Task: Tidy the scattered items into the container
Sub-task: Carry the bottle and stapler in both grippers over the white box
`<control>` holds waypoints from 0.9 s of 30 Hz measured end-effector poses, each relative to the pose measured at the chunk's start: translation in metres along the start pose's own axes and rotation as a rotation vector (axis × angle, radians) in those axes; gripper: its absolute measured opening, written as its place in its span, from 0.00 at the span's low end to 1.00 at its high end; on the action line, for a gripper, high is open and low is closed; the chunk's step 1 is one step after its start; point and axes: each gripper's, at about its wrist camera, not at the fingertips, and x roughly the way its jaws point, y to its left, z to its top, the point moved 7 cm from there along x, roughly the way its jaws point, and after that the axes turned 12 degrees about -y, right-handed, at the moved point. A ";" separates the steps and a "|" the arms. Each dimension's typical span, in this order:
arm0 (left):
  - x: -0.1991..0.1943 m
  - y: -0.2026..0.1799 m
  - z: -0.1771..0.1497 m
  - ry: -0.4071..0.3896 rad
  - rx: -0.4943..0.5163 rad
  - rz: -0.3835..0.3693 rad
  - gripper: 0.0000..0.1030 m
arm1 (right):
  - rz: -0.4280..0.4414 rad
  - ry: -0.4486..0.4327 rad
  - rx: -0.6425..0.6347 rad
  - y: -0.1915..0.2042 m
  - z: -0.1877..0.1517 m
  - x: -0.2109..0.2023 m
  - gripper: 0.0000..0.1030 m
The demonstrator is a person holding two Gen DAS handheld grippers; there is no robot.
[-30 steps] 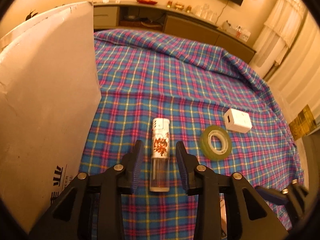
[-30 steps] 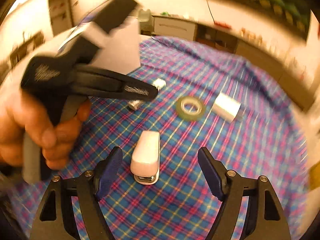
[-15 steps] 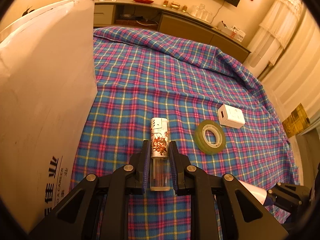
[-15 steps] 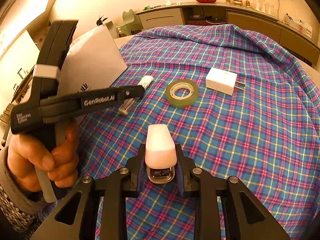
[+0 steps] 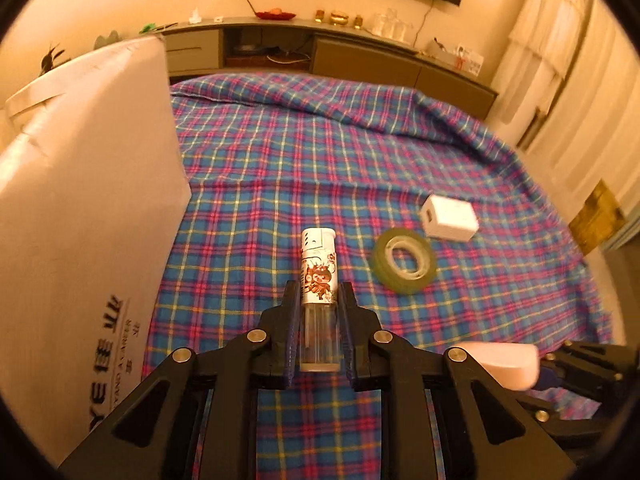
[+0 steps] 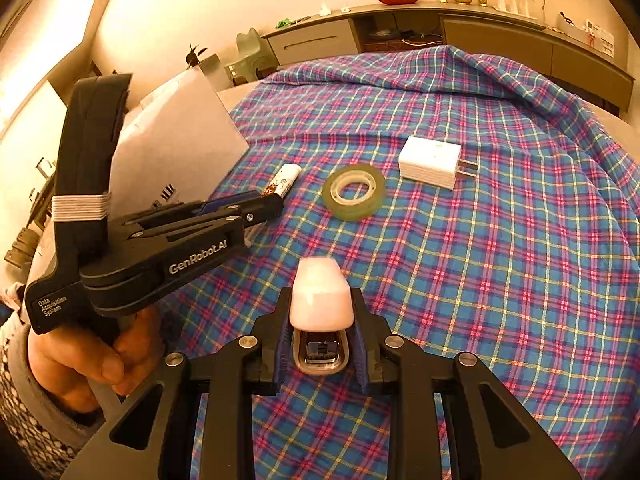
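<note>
The left gripper (image 6: 264,204) is black plastic with silver screws, blue finger pads, and white "GenRobot.AI" lettering.

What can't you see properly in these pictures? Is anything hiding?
- Inside of the white bag: both views show only its outer side, so its contents are hidden.
- Stapler in the left wrist view: the left gripper's frame covers one end.
- Lighter's lower half in the right wrist view: the left gripper covers it.
- Small print on the lighter: too small to read.
- Right gripper: only its fingers and frame show.
</note>
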 end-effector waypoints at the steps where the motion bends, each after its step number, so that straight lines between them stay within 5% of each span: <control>1: -0.005 -0.001 0.002 -0.007 -0.011 -0.009 0.18 | 0.004 -0.007 0.004 0.001 0.002 -0.003 0.27; 16: -0.129 0.014 0.009 -0.099 -0.117 -0.088 0.18 | 0.074 -0.107 0.003 0.046 0.017 -0.053 0.27; 27: -0.165 0.020 0.010 -0.135 -0.142 -0.160 0.18 | 0.105 -0.178 -0.014 0.095 0.009 -0.099 0.27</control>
